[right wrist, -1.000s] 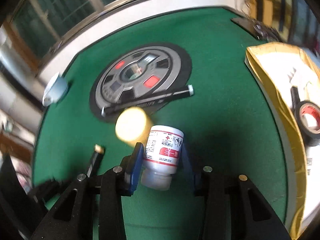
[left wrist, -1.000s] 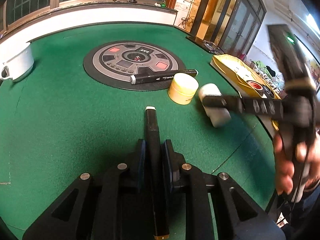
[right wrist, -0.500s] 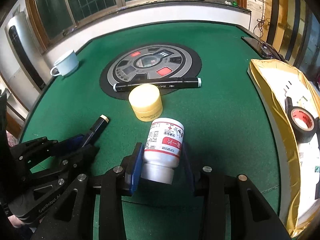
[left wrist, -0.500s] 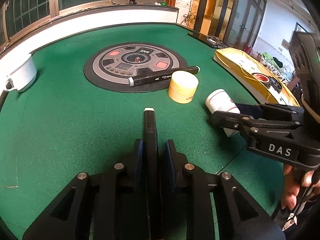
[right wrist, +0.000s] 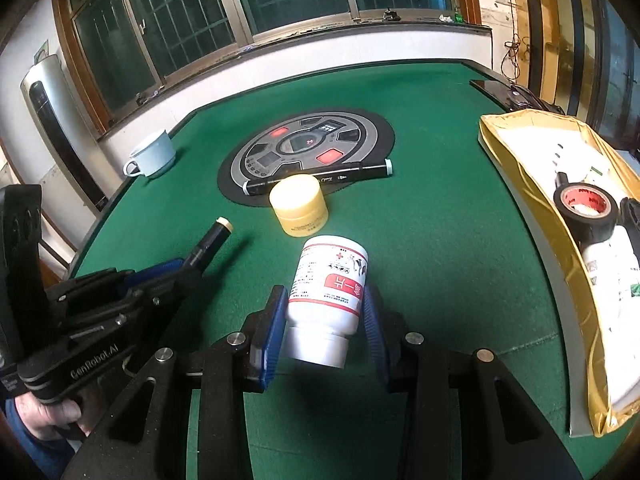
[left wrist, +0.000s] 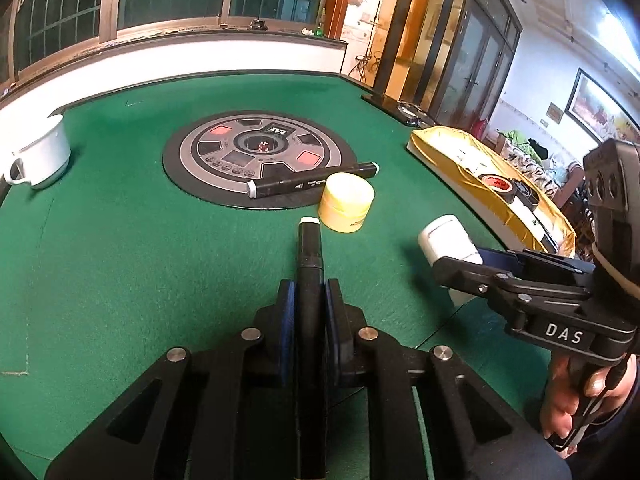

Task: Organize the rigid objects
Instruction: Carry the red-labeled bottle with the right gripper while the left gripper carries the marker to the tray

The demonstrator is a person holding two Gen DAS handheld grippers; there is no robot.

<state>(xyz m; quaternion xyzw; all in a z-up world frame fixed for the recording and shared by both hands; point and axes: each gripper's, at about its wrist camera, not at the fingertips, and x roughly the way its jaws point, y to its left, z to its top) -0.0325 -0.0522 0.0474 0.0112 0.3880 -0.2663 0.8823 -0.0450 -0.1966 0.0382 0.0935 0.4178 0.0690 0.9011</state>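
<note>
My left gripper [left wrist: 310, 292] is shut on a black pen [left wrist: 309, 248] with a cream tip, which points forward over the green felt. From the right wrist view, that left gripper [right wrist: 176, 276] and its pen [right wrist: 212, 240] sit at the lower left. Between the blue pads of my right gripper [right wrist: 326, 312] is a white medicine bottle [right wrist: 332, 280] with a red label, held by its cap end above the felt. The left wrist view shows the right gripper [left wrist: 460, 264] and the bottle [left wrist: 444, 236] at the right.
A yellow jar [right wrist: 299, 204] stands in front of a black marker [right wrist: 320, 178] lying across the round console [right wrist: 308, 148]. A white cup [right wrist: 154, 154] sits far left. At the right, a gold-lined tray [right wrist: 520, 152] holds a black tape roll [right wrist: 584, 208] and other items.
The right gripper with the bottle has drifted sideways and nearer to the left gripper, and its motion blur has cleared. The left gripper and pen have stayed put.
</note>
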